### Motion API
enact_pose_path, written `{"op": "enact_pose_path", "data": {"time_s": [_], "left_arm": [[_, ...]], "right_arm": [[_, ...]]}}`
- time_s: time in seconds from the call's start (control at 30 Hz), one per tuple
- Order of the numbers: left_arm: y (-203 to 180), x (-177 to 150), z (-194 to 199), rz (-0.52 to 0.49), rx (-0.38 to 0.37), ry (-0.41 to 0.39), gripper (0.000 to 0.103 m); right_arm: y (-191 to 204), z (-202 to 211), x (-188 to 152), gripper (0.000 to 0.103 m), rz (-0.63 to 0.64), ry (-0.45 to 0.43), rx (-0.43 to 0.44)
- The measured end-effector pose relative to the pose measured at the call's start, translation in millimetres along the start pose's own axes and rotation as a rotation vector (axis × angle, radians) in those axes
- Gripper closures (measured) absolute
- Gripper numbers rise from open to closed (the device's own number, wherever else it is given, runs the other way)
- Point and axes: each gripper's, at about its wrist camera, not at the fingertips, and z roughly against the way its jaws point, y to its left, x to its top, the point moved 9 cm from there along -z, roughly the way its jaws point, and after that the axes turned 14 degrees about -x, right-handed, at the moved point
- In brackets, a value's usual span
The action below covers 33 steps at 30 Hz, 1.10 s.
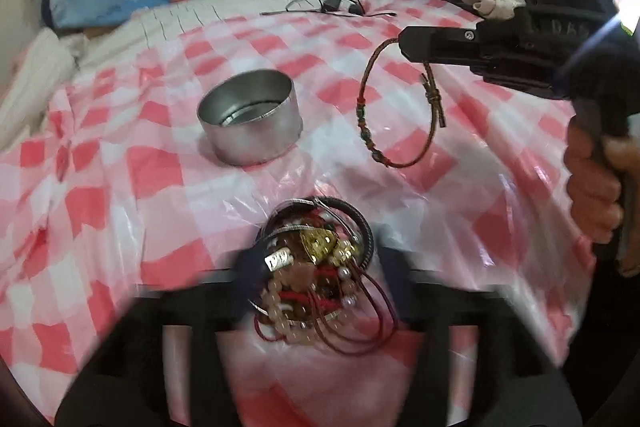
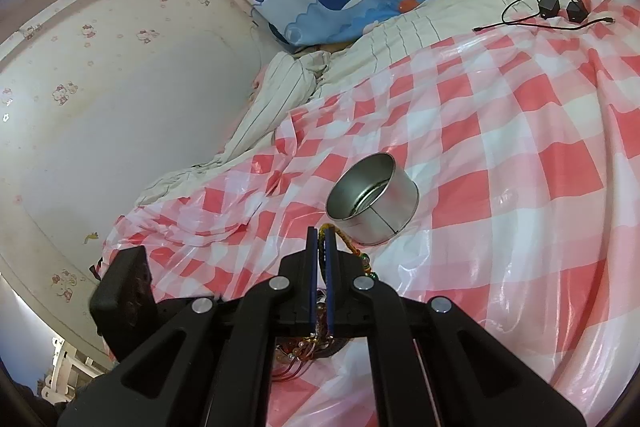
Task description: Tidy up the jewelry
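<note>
The right gripper point(image 1: 404, 41) is held out level from the right edge of the left wrist view, gripped from below by a hand point(image 1: 596, 187), and its jaws are pressed together on a red cord bracelet point(image 1: 394, 107) that hangs from them as an open loop above the checked plastic sheet point(image 1: 120, 187). The left gripper point(image 1: 316, 267) is tilted down over a tangled pile of jewelry point(image 1: 320, 275); its blurred fingers stand apart on either side of the pile, and no pad can be seen pressing on it. One round metal tin point(image 1: 250, 121) is seen standing open on the sheet, beyond the pile and left of the hanging bracelet. Only the left wrist view shows the whole bracelet and the pile; in the right wrist view just a short stretch of cord is seen at the closed tips, with the tin point(image 2: 372, 205) just past them. Two small black adapters point(image 2: 560, 7) with cables are seen at the far edge.
</note>
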Motion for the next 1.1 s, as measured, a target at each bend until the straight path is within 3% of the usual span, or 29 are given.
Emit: {"op": "enact_pose_path", "data": {"time_s": [0.1, 0.13, 0.17, 0.3, 0.47, 0.67, 0.73, 0.77, 0.8, 0.83, 0.87, 0.93, 1.03, 1.07, 1.1], "left_arm": [[0, -2, -11, 0.012, -0.016, 0.029, 0.046], [0, -4, -15, 0.025, -0.032, 0.046, 0.071], [1, -6, -18, 0.021, -0.018, 0.060, 0.087], [-2, -10, -11, 0.010, -0.011, 0.063, 0.090], [-2, 2, 20, 0.062, -0.055, -0.037, 0.090], [1, 4, 47, 0.085, -0.068, -0.082, 0.090], [3, 3, 52, 0.099, -0.074, -0.088, 0.090], [4, 4, 55, 0.112, -0.081, -0.097, 0.090], [6, 4, 58, 0.122, -0.085, -0.105, 0.090], [7, 6, 60, 0.126, -0.085, -0.112, 0.090], [8, 6, 62, 0.127, -0.084, -0.116, 0.090], [11, 8, 66, 0.133, -0.081, -0.129, 0.090], [13, 10, 69, 0.139, -0.082, -0.143, 0.090], [13, 11, 70, 0.140, -0.083, -0.146, 0.090], [14, 12, 71, 0.140, -0.084, -0.149, 0.090]], "right_arm": [[1, -1, -1, 0.099, 0.000, 0.004, 0.002], [1, -1, -1, 0.099, 0.000, 0.005, 0.002], [1, -2, -1, 0.099, -0.001, 0.006, 0.002], [2, -1, -1, 0.098, -0.004, 0.003, 0.006], [6, -1, -1, 0.098, 0.003, -0.003, 0.016], [5, 0, -1, 0.098, -0.001, 0.001, 0.012], [5, -6, -6, 0.098, 0.017, 0.039, -0.004], [4, -14, -14, 0.097, 0.040, 0.086, -0.033], [-1, -22, -21, 0.087, 0.064, 0.119, -0.093], [-5, -30, -27, 0.068, 0.085, 0.143, -0.143], [-8, -39, -35, 0.063, 0.106, 0.174, -0.183], [-9, -51, -45, 0.062, 0.152, 0.207, -0.241], [-11, -69, -58, 0.064, 0.316, 0.218, -0.417], [-12, -77, -65, 0.069, 0.344, 0.240, -0.437], [-13, -83, -71, 0.087, 0.359, 0.259, -0.442]]}}
